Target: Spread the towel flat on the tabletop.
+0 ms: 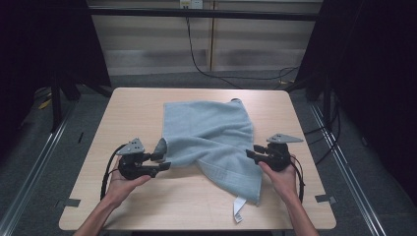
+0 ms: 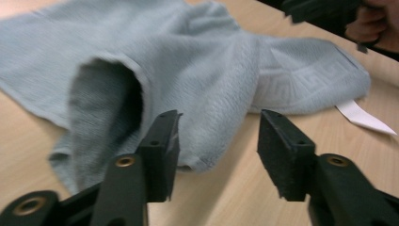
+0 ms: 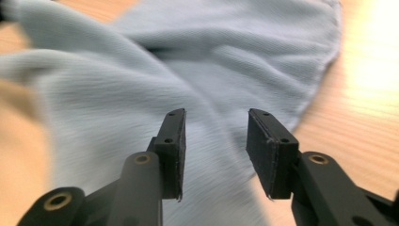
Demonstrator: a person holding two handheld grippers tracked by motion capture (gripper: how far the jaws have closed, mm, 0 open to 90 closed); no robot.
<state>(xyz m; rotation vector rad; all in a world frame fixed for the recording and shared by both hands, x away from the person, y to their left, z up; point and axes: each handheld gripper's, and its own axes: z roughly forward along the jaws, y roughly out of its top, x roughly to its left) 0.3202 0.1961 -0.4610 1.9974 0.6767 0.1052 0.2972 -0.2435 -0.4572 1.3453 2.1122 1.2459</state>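
Observation:
A light blue-grey towel (image 1: 211,132) lies crumpled on the wooden table (image 1: 133,113), one end folded toward the front right, with a white label (image 1: 239,209) at that end. My left gripper (image 1: 164,161) is at the towel's left edge, open. In the left gripper view the jaws (image 2: 219,117) stand apart just short of a rolled fold of the towel (image 2: 211,70), not pressing on it. My right gripper (image 1: 252,151) is at the towel's right edge, also open. In the right gripper view it (image 3: 215,115) hovers over the cloth (image 3: 164,70) with nothing pinched.
Bare tabletop surrounds the towel on the left, front and far right. Black cables (image 1: 105,172) trail from both grippers. Dark curtains and metal rails flank the table, and a cable runs along the floor behind it.

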